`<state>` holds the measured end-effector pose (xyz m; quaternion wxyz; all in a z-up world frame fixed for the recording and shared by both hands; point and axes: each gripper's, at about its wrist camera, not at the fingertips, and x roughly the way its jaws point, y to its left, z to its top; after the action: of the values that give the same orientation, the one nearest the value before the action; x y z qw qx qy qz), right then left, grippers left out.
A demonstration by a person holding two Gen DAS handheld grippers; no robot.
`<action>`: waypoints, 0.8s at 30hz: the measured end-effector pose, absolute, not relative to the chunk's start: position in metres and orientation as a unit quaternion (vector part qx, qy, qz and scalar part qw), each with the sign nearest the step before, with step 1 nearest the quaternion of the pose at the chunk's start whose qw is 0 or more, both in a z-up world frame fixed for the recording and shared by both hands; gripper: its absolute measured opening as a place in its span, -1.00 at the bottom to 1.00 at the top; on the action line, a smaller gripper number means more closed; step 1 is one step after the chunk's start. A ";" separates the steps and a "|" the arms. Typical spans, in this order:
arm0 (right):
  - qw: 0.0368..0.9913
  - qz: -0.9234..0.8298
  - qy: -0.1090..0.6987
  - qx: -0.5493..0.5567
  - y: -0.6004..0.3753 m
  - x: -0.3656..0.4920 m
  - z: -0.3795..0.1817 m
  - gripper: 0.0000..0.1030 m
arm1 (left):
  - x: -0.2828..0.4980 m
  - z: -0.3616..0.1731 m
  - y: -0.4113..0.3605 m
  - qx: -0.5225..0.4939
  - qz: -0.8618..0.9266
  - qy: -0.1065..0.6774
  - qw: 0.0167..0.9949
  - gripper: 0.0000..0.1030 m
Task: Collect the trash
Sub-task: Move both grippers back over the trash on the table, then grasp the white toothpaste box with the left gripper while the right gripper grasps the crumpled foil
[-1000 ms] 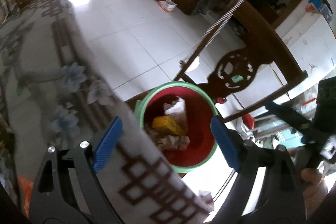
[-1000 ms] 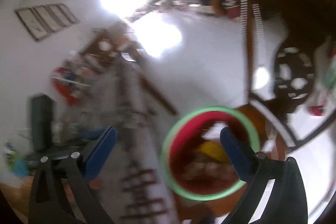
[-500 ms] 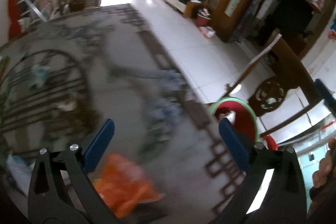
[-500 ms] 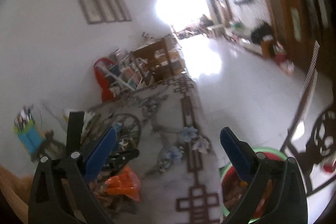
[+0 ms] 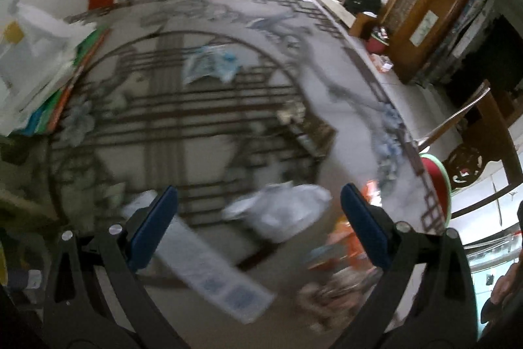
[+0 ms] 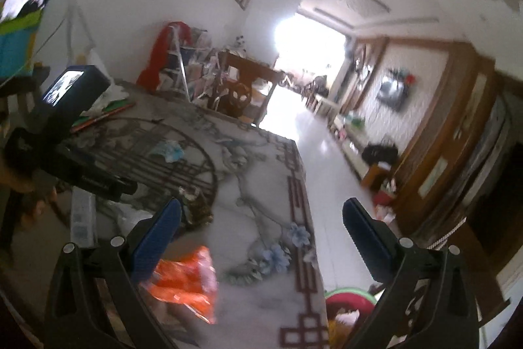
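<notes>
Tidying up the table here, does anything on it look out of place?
Yes. Loose litter lies scattered on the patterned table: an orange wrapper near the front, a crumpled white bag, a pale blue scrap farther back. None is in the red bin beside the table.

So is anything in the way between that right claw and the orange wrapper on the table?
Nothing visible. The right gripper is open and empty, and the orange wrapper lies uncovered on the table, just below its left finger.

Each hand-held gripper, left (image 5: 258, 215) and right (image 6: 260, 224), has black plastic arms, silver screw heads and flat blue pads (image 5: 153, 226) on its fingers.
</notes>
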<state>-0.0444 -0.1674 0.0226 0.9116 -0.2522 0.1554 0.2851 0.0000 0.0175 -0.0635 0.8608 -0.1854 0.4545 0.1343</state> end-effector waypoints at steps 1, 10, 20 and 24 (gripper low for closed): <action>0.912 0.283 0.148 -0.258 -0.161 -0.049 0.020 0.85 | -0.005 -0.065 0.025 -0.187 0.137 0.456 0.860 0.89; 0.919 0.248 0.058 -0.302 -0.116 -0.093 0.018 0.86 | -0.038 -0.090 0.061 -0.209 0.134 0.482 0.840 0.89; 0.917 0.230 0.085 -0.316 -0.107 -0.097 0.009 0.86 | -0.033 -0.125 0.040 -0.214 0.063 0.532 0.817 0.89; 0.912 0.235 0.136 -0.308 -0.107 -0.085 -0.001 0.86 | -0.027 -0.139 0.036 -0.211 0.067 0.551 0.805 0.89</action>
<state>-0.0853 -0.1069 -0.0010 0.9119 -0.3083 0.1356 0.2347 -0.0269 0.0357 -0.1387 0.8047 -0.2108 0.5510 0.0669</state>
